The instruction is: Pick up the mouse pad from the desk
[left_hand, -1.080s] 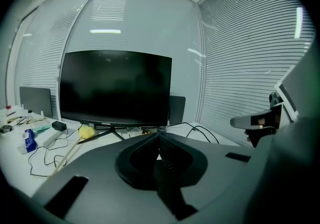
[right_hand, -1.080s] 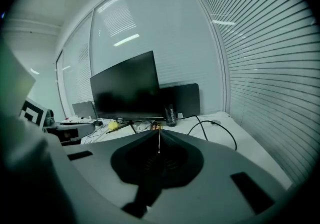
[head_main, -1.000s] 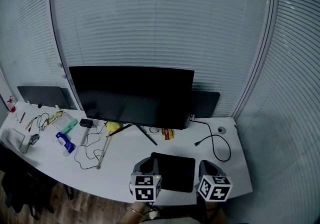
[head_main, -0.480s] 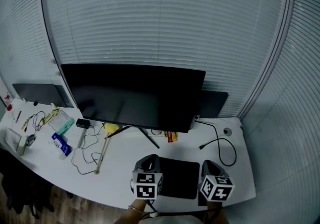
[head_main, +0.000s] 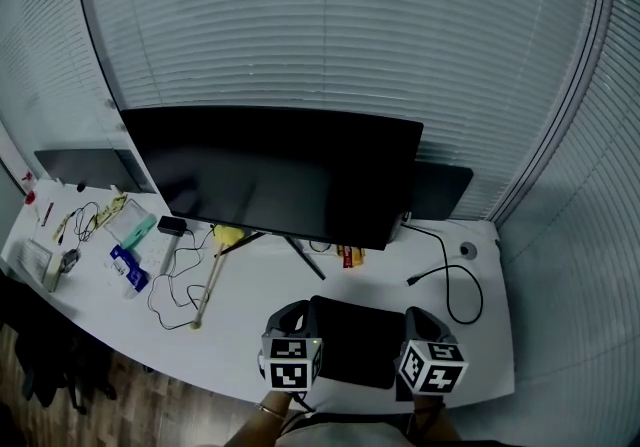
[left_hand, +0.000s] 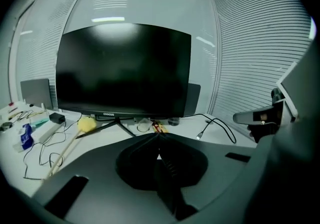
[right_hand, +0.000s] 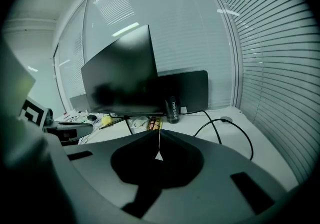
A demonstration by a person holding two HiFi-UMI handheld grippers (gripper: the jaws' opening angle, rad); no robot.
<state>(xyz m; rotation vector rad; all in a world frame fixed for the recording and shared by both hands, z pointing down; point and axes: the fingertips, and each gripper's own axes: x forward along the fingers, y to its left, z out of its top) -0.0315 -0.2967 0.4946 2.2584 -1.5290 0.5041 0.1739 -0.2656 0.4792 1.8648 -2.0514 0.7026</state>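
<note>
The black mouse pad point(head_main: 360, 343) lies flat on the white desk point(head_main: 250, 320) near its front edge, below the monitor. My left gripper point(head_main: 291, 315) hovers at the pad's left edge and my right gripper point(head_main: 420, 317) at its right edge. Neither one holds anything. In the left gripper view the left gripper point(left_hand: 159, 136) has its jaws pressed together, with nothing between them. The right gripper point(right_hand: 159, 132) is likewise shut and empty in the right gripper view. In both gripper views the grippers' own bodies hide the pad.
A wide dark monitor point(head_main: 270, 175) on a V-shaped stand stands behind the pad. A black cable point(head_main: 450, 285) loops at the right. A yellow-headed stick point(head_main: 212, 275), wires and small items point(head_main: 125, 270) lie at the left. Window blinds close off the back.
Both grippers have edged forward and a little lower beside the pad, and both stay shut. The head view has shifted, so the monitor sits higher and the pad lies as before.
</note>
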